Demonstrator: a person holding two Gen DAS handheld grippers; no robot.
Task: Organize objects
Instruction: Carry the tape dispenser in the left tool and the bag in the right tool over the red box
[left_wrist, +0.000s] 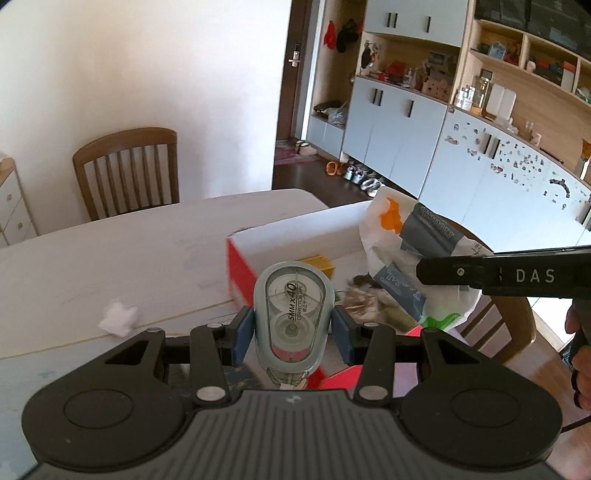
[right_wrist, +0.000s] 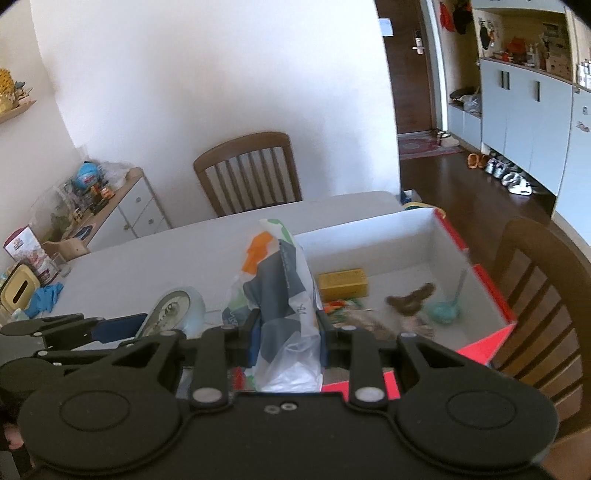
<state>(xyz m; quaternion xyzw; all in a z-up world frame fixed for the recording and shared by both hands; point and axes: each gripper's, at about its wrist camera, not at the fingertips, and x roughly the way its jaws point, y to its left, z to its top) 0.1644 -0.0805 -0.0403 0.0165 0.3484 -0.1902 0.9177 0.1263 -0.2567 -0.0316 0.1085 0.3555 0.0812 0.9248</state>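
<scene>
Correction tape (left_wrist: 291, 317) reads "5MM x 40"; gripper (left_wrist: 535, 276) "DAS".

Plastic, card, paper and wood on and around a matt white table.

The correction tape (left_wrist: 291, 321) has a glossy pale-blue plastic shell with a clear window; the left gripper (left_wrist: 293, 328) pinching it is matt black plastic with blue rubbery-looking pads and dull metal pivot pins. At 2 o'clock from it, the plastic bag (right_wrist: 282, 314) is thin, crinkled, shiny printed film, held in the right gripper (right_wrist: 286, 339), also matt black. The box (right_wrist: 476, 273) looks like smooth card, white inside, red outside. The table (left_wrist: 129, 258) is smooth and matt; at 9 o'clock lies a soft, crumpled tissue (left_wrist: 118, 317). The chair (left_wrist: 125, 170) at 11 o'clock is satin varnished wood.
</scene>
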